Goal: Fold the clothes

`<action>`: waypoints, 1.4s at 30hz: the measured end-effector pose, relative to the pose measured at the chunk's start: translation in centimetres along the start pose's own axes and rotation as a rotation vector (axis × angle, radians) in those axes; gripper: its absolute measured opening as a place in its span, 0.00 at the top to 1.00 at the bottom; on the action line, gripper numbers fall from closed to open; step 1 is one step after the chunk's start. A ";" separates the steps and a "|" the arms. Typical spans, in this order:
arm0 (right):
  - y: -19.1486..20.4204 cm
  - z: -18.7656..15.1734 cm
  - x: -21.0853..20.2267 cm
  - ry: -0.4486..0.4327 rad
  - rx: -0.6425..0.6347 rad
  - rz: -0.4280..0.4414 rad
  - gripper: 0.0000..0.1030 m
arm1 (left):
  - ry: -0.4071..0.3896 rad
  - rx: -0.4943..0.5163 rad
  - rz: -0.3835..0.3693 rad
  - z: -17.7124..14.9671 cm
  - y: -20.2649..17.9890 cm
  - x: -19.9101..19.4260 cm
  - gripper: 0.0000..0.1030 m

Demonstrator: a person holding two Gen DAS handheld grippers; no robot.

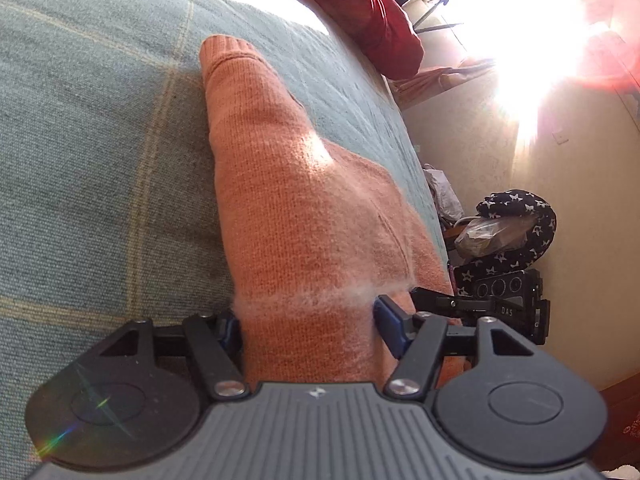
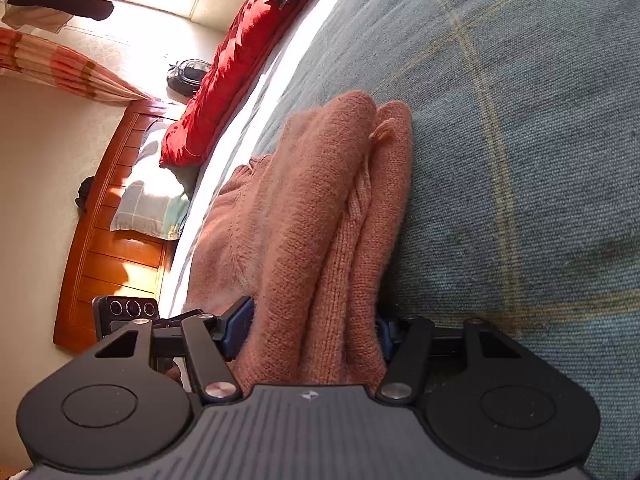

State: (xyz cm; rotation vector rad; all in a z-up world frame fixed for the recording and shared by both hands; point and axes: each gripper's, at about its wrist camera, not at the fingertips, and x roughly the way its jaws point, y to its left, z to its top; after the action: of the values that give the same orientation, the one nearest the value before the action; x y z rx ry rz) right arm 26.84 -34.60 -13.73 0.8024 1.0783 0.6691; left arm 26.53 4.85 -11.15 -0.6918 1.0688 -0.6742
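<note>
Orange knit sweater (image 1: 304, 200) lies on the blue-green bedcover with thin yellow check lines (image 1: 100, 140), partly folded. Left gripper (image 1: 308, 322) has a thick layer of it between the blue pads (image 1: 390, 326); fingers pinch the knit from both sides, fabric fills the whole gap. From the left wrist view the sweater runs forward away from the gripper, narrowing to a ribbed end (image 1: 224, 50) flat on the cover, and a fuzzy fold edge crosses just ahead of the pads. Right gripper (image 2: 316, 330) likewise clamps a bunched stack of the same sweater (image 2: 320, 208); several layers sit between its fingers (image 2: 240, 326), right pad mostly hidden by the knit. From the right wrist view the folds pile into two rounded humps at the far end, touching the bedcover (image 2: 520, 160). The other gripper's body with three round lenses (image 2: 128, 310) shows just beside, left of the sweater. Red duvet (image 2: 240, 64) lies along the far bed edge, a checked pillow (image 2: 152, 196) against the wooden headboard (image 2: 108, 256). A star-print black bag (image 1: 516, 224) sits on the floor beside the bed. Strong sun glare (image 1: 540, 40) washes out the upper right of the left view.
</note>
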 end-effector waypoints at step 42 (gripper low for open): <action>26.5 -3.4 23.4 0.178 -0.342 0.065 0.46 | -0.389 -0.061 0.173 -0.5 10.3 -32.7 0.52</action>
State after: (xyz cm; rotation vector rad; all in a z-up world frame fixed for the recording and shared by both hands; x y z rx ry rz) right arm 29.17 -0.47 -4.10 0.4901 1.0623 0.9639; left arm 16.84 36.38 -1.63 -0.7377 0.7799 -0.3401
